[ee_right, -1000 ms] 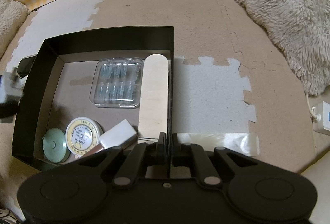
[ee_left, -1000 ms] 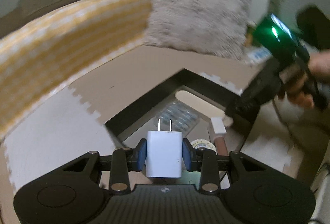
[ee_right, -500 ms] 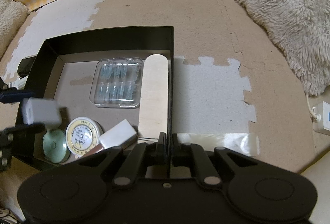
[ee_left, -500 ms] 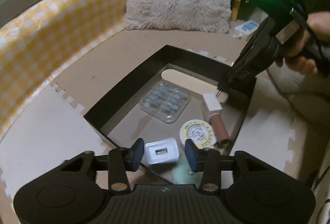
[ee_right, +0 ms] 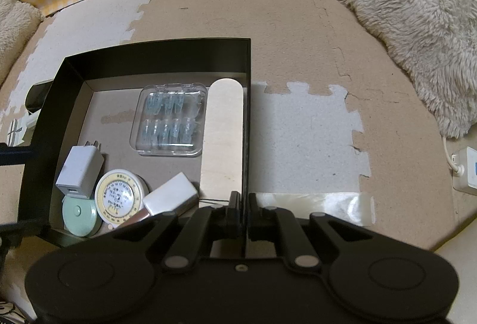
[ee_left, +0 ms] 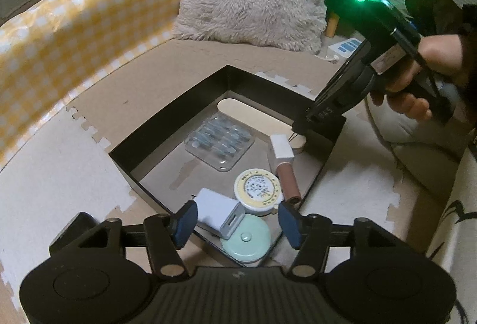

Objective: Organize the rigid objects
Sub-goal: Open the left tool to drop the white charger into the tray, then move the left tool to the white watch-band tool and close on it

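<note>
In the left wrist view, the left gripper [ee_left: 235, 222] has just been opening; the white charger [ee_left: 219, 216] lies released between its jaws inside the black box [ee_left: 167, 115]. In the right wrist view, the right gripper [ee_right: 241, 213] is clamped on the box wall, apparently to steady it.

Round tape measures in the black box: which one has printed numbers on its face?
The cream one with the yellow rim, next to the white charger. Its face carries printed figures; the mint-green one beside it is plain, with only a centre button.
</note>
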`<move>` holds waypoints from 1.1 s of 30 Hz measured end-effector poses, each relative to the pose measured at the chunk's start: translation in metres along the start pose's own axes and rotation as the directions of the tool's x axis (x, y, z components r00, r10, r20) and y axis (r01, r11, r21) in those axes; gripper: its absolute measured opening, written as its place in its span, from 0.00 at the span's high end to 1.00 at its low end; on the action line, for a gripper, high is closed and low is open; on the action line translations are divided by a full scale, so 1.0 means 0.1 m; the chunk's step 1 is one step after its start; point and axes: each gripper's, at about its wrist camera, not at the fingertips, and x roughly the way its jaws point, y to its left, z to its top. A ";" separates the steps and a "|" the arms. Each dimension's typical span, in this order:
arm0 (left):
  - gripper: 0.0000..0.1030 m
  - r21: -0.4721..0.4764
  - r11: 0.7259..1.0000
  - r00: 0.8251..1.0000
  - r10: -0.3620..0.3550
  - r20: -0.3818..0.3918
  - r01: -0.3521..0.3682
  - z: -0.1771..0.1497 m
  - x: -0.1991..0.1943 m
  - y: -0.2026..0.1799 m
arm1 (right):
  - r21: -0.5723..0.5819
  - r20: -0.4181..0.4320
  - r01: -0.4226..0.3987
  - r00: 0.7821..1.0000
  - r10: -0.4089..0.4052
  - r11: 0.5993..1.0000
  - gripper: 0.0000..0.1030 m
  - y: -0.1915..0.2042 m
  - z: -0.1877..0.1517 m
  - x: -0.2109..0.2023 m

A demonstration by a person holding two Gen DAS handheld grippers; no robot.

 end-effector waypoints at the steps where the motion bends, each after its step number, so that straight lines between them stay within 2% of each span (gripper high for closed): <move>1: 0.38 -0.004 1.000 1.000 -0.003 -0.001 0.003 0.00 -0.01 -0.01 | 0.000 0.000 0.000 1.000 0.000 1.000 0.94 0.00 0.00 0.00; 7: 0.22 -0.040 0.999 1.000 -0.015 0.000 0.015 0.00 -0.08 -0.03 | 0.000 0.000 0.000 1.000 0.000 1.000 0.94 0.00 0.00 0.00; 12: 0.03 -0.097 0.995 1.000 -0.020 0.018 0.021 0.01 -0.15 0.00 | 0.000 0.000 0.000 1.000 0.000 1.000 0.94 0.00 0.00 0.00; 18: 0.00 -0.148 0.989 0.999 0.011 0.030 -0.006 -0.01 -0.22 0.05 | 0.000 0.000 0.000 1.000 0.000 1.000 0.94 0.00 0.00 0.00; 22: 0.00 -0.204 0.978 0.997 0.061 0.039 -0.052 -0.05 -0.27 0.15 | 0.000 0.000 0.000 1.000 0.000 1.000 0.94 0.00 0.00 0.00; 24: 0.00 -0.246 0.966 0.995 0.092 0.049 -0.077 -0.07 -0.31 0.24 | 0.000 0.000 0.000 1.000 0.000 1.000 0.94 0.00 0.00 0.00; 27: 0.00 -0.331 0.935 0.985 0.158 0.064 -0.128 -0.11 -0.38 0.44 | 0.000 0.000 0.000 1.000 0.000 1.000 0.94 0.00 0.00 0.00; 33: 0.00 -0.502 0.843 0.966 0.253 0.057 -0.191 -0.23 -0.53 0.88 | 0.000 0.000 0.000 1.000 0.000 1.000 0.94 0.00 0.00 0.00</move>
